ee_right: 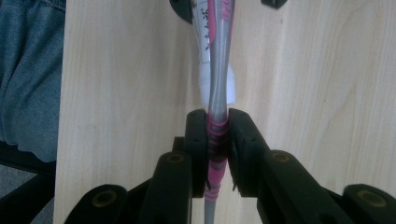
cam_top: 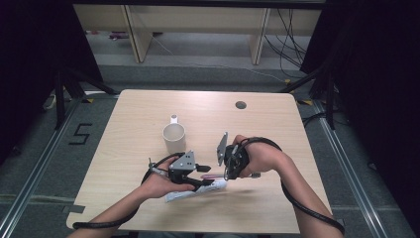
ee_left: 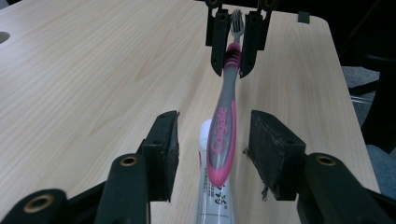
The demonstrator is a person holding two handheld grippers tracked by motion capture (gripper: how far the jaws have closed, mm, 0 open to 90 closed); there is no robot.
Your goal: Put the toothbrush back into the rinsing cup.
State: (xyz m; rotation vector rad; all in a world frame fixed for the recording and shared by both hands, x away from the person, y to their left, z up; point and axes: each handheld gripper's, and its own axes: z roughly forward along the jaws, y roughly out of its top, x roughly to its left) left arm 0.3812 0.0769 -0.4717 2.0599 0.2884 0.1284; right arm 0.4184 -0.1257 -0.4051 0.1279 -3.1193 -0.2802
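1. Left gripper (cam_top: pixel 202 174): it sits at the near left of the table (cam_top: pixel 138 114), held by the person's left hand (cam_top: pixel 161 184). In the left gripper view its jaws stand apart, one on each side of the toothbrush (ee_left: pixel 224 126) handle end, with a gap showing on both sides, so neither pad touches it.
2. Tube (cam_top: pixel 195 191): a white tube lies flat on the table under the left gripper and below the toothbrush; in the left gripper view it runs out between the jaws, under the handle (ee_left: pixel 212 196).
3. Cup (cam_top: pixel 174 137): a white cup stands upright farther back on the table, just behind the left gripper and apart from both grippers.
4. Toothbrush: grey and pink, it spans the space between the two grippers, off the table, its bristle end past the right gripper.
5. Right gripper (cam_top: pixel 229 166): held by the right hand (cam_top: pixel 260 156), its jaws are narrow and clamp the toothbrush at the ribbed pink neck (ee_right: pixel 215 135).
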